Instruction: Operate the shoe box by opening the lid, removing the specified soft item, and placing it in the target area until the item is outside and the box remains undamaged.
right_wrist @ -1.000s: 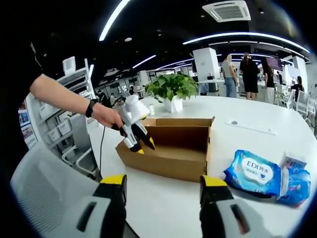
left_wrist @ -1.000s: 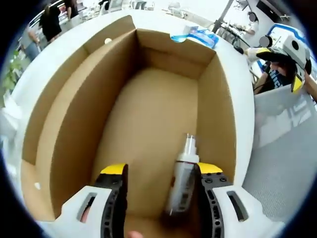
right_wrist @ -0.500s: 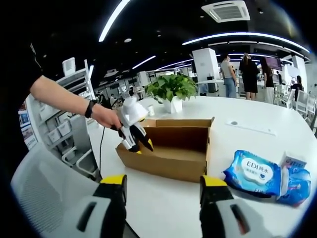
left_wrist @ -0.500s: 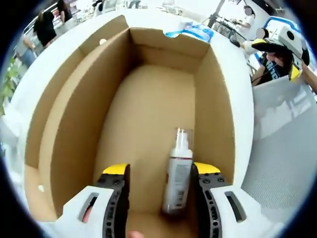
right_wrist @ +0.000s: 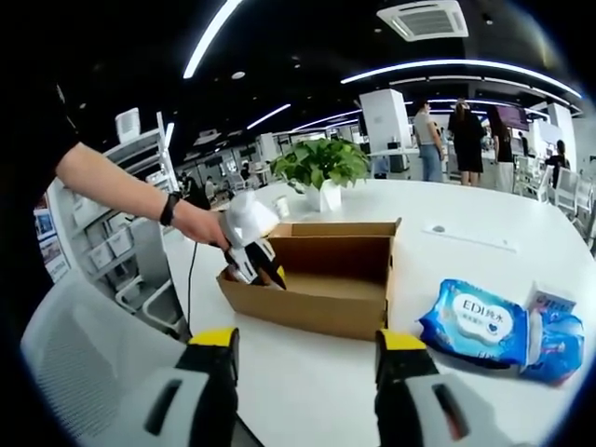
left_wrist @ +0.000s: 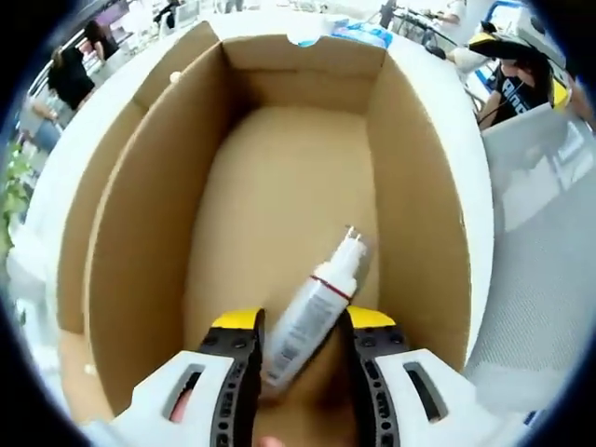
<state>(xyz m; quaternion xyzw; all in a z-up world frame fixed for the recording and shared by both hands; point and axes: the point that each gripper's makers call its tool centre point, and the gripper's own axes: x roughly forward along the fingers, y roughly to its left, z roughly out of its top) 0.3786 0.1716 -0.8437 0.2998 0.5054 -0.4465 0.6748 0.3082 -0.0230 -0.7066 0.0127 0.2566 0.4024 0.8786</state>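
Deep in the open cardboard shoe box (left_wrist: 279,186), the left gripper (left_wrist: 303,326) has its jaws narrowed around the small spray bottle (left_wrist: 312,317) lying tilted on the floor, a light, smooth, likely slippery thing best squeezed mid-body, while the right gripper (right_wrist: 303,349) hangs wide open, holding nothing.

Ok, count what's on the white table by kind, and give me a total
Cardboard box: 1
Spray bottle inside the box: 1
Blue wipe packs: 2
Potted plant: 1
Total: 5
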